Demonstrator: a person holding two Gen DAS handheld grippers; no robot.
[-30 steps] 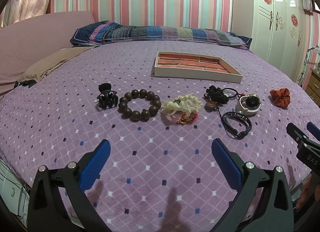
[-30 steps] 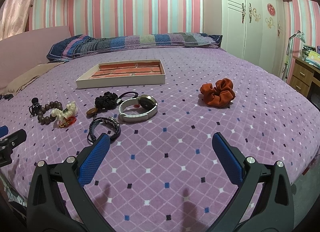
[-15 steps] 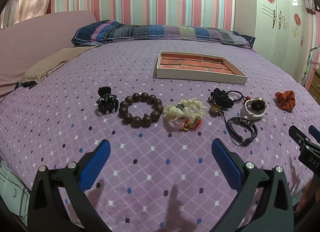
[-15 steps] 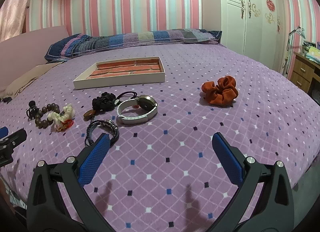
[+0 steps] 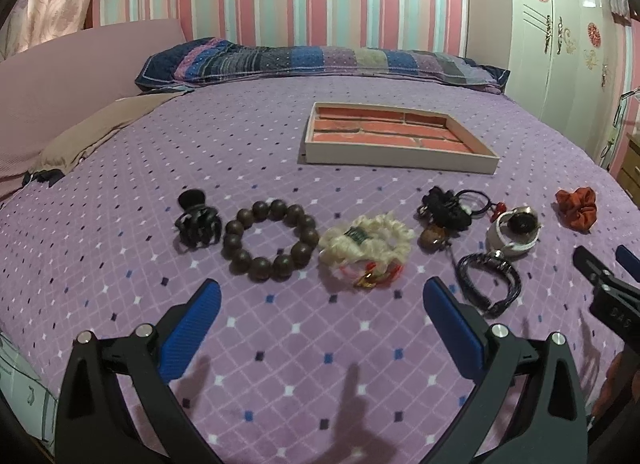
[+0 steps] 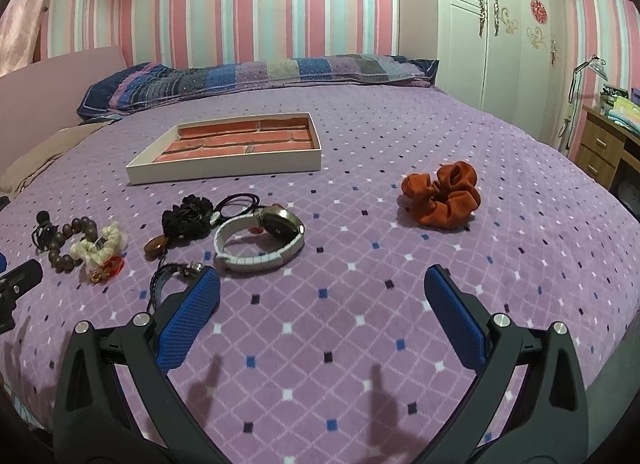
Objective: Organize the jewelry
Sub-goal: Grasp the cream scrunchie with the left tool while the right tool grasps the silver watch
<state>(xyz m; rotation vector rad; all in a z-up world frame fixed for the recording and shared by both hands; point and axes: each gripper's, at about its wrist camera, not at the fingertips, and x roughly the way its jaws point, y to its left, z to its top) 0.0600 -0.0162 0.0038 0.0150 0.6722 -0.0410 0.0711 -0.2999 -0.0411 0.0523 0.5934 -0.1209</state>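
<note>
Plush purple bedspread [image 5: 120, 224], round wooden bead bracelet [image 5: 269, 240], both grippers' ribbed blue fingers [image 5: 192, 320] spread, empty

Both wrist views low over bed [image 5: 120, 168], facing headboard (shared: tray [image 5: 400, 158] [image 6: 224, 174]).

A purple diamond-patterned bed [image 5: 120, 192] is carrying a shallow brick-lined tray [image 5: 400, 156], a dark wooden bead bracelet [image 5: 269, 240] and an orange scrunchie [image 6: 442, 194] (set well apart).
</note>
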